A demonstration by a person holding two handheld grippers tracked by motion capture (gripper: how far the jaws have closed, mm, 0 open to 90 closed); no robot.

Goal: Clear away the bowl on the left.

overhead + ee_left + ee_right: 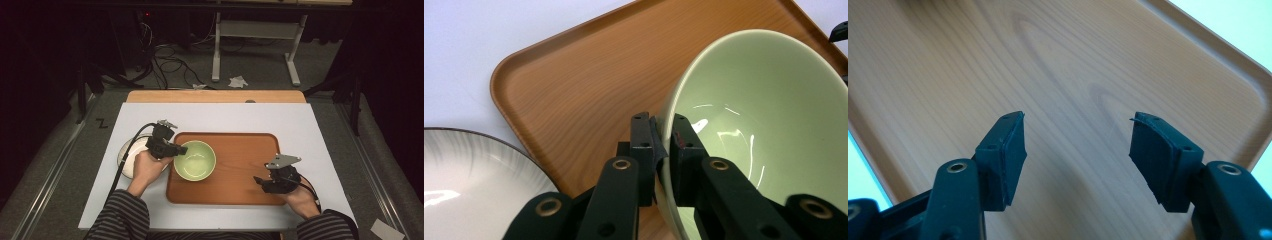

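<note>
Behind green bowl [764, 125]: tray [574, 90] partly hidden

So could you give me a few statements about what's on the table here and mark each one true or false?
1. The left gripper has its fingers clamped on the rim of the pale green ceramic bowl. True.
2. The right gripper holds a spoon. False: its fingers stand open with nothing between them, over bare tray.
3. The green bowl is on the rectangular wooden tray. True.
4. The round white plate with a dark rim lies on the tray. False: it lies on the white table cover, left of the tray.
5. The bowl is full of soup. False: it looks empty.
</note>
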